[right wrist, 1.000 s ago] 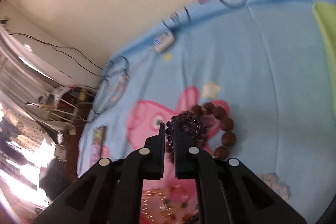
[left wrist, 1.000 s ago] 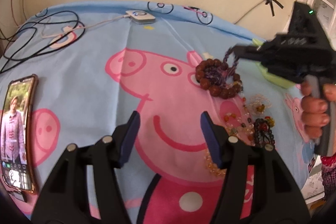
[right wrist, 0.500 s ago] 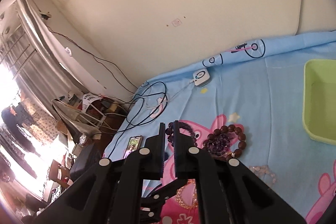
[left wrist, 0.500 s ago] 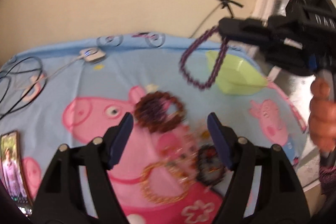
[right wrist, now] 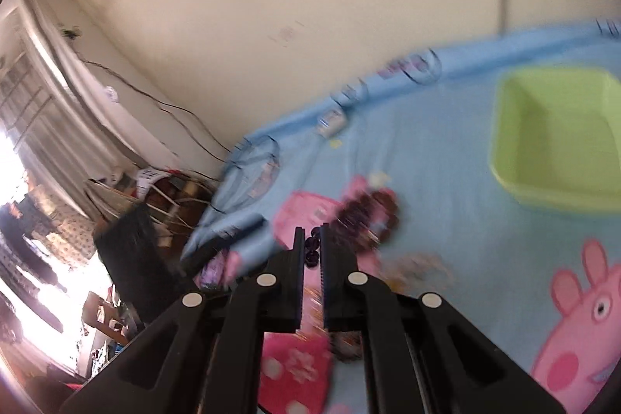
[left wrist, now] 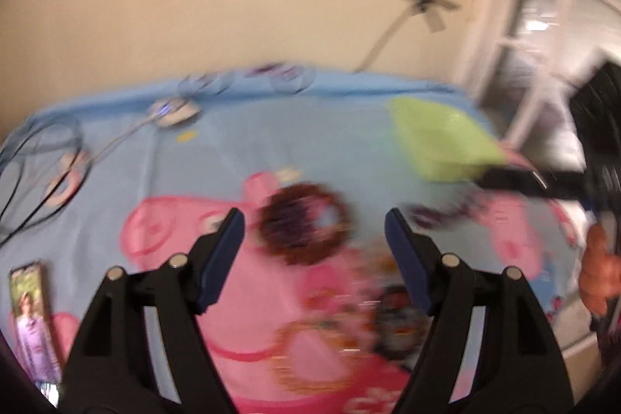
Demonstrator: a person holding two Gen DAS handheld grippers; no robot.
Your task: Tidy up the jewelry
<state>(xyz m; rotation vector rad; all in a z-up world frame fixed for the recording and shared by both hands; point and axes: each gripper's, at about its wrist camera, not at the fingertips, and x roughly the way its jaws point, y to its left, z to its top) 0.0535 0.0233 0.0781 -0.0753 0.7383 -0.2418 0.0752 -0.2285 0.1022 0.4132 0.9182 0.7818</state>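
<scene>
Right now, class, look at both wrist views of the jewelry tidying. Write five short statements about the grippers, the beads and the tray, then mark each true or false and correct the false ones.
1. The right gripper is shut on the dark purple bead strand. True.
2. The left gripper holds a bracelet. False: it is open and holds nothing.
3. The lime green plastic tray holds several bracelets. False: nothing shows inside it.
4. The chunky brown wooden bead bracelet lies on the blue cartoon pig cloth. True.
5. A phone with a lit screen lies on the cloth's left part in the left wrist view. True.
</scene>
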